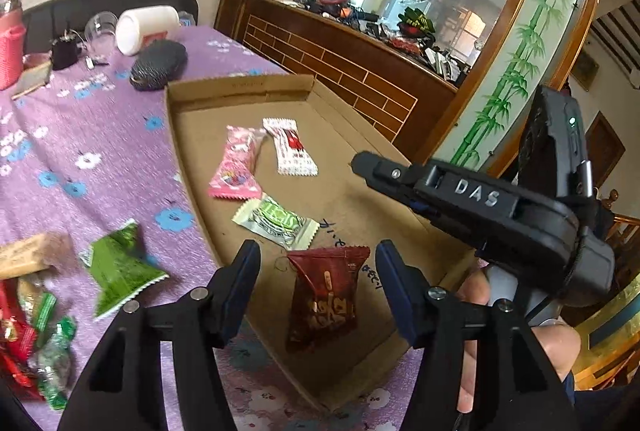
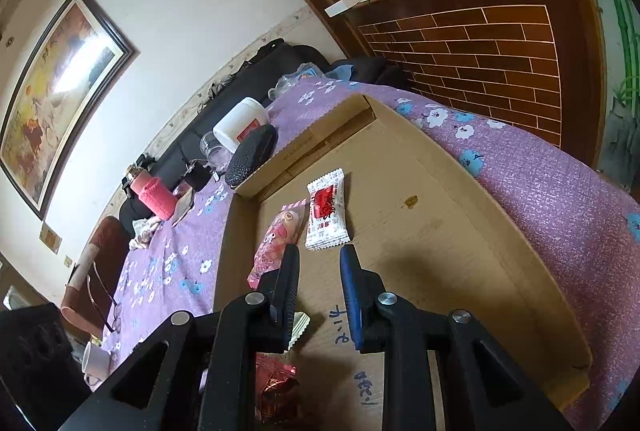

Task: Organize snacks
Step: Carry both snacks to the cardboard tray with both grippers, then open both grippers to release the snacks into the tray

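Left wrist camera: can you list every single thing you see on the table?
cardboard tray: one, brown, on the cloth
pink packet: one, pink, in the tray
white-and-red packet: one, beside the pink one
green-and-white packet: one, mid-tray
dark red packet: one, near end of the tray
green packet: one, on the cloth left of the tray
snack pile: several, red and green, lower left
white jar: one, on its side, far end
dark case: one, black, by the jar
cloth: one, purple, flowered
left gripper: open over the dark red packet
right gripper: slightly open, empty
hand: one, holding the right gripper
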Demonstrator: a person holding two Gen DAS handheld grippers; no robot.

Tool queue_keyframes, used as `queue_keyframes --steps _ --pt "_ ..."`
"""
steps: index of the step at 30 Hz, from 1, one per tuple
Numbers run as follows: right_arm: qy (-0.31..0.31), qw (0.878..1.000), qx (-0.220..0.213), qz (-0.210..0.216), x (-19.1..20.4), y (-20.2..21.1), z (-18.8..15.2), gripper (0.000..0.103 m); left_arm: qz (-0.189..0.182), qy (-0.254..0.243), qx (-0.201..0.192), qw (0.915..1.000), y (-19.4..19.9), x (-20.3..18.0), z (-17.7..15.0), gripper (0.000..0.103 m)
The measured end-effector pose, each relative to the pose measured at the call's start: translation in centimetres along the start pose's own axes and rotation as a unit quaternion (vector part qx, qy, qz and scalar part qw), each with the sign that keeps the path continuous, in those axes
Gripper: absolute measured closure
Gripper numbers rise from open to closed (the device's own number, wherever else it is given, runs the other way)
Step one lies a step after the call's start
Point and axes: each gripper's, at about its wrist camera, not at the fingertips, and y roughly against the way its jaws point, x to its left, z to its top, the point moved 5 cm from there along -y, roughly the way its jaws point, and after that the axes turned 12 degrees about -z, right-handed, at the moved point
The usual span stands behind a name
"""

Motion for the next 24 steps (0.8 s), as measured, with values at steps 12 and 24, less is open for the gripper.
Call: queue_keyframes --steps 12,24 --pt "0.087 0.995 -0.011 0.042 3.8 0.7 -1.5 0.077 0.057 0.036 -0.034 0.9972 7.2 2.6 0.9 0.044" --pt "0.093 0.994 -0.009 0.054 4.4 0.7 -1.8 0.075 0.185 0.111 -0.029 0.9761 20.8 15.9 -1.6 0.033"
